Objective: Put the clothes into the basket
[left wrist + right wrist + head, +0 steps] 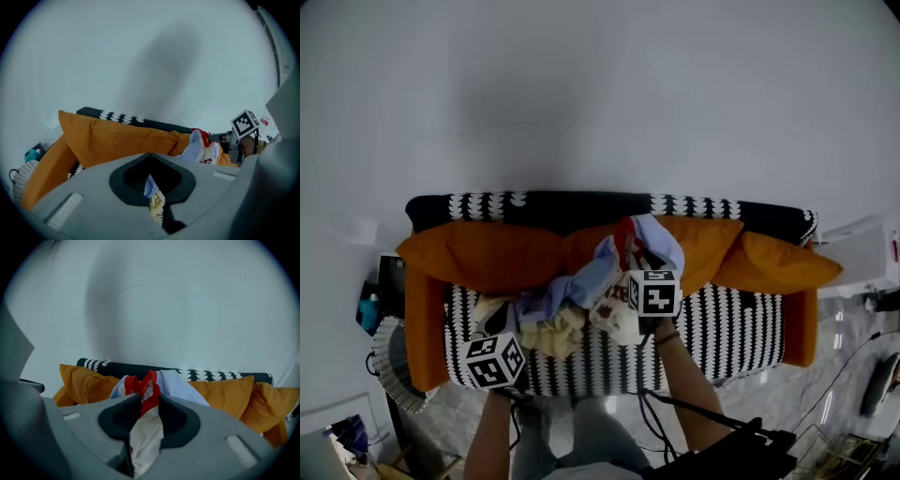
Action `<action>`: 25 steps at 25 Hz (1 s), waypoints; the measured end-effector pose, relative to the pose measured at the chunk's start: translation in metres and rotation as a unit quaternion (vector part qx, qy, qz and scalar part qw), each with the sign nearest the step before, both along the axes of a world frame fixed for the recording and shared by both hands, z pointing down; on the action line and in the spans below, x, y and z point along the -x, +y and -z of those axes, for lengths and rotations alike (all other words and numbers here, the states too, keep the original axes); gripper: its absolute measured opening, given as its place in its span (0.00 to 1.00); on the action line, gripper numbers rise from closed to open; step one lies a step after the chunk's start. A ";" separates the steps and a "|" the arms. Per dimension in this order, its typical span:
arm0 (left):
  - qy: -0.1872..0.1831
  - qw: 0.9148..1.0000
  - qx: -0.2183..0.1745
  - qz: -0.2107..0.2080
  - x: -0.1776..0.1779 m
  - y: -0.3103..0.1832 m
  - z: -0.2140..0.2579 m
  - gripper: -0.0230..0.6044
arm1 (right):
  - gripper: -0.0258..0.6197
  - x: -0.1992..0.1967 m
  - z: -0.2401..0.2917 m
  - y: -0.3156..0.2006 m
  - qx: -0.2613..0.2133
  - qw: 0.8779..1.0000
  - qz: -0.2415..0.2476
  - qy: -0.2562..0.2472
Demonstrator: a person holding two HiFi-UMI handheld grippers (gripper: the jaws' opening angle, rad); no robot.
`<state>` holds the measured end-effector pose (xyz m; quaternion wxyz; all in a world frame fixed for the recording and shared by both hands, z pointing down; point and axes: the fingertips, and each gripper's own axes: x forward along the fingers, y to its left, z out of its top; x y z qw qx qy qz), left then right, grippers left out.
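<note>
The sofa holds the heap of clothes in its middle. The basket sits at the sofa's 8 o'clock. I think this is the grab step. The left gripper fingers pinch blue-cream cloth, and the right gripper fingers pinch red-white cloth. Next, both should lift and carry toward 8 o'clock. The red print is too small to read.

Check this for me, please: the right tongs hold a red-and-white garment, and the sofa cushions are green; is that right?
Not quite: the cushions are orange, not green, as the right gripper view shows. The right tongs do hold a red-and-white garment.
</note>
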<state>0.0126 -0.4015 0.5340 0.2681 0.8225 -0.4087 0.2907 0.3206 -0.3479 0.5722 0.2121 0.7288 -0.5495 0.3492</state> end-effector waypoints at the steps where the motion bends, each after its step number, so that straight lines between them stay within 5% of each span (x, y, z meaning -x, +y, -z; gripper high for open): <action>1: -0.002 1.000 0.000 0.000 0.000 -0.001 -0.001 0.03 | 0.23 -0.002 -0.002 0.000 0.002 1.000 -0.002 0.000; 25: -0.013 1.000 0.022 0.015 0.011 0.007 -0.043 0.03 | 0.15 -0.015 -0.070 -0.011 0.022 0.999 -0.033 0.012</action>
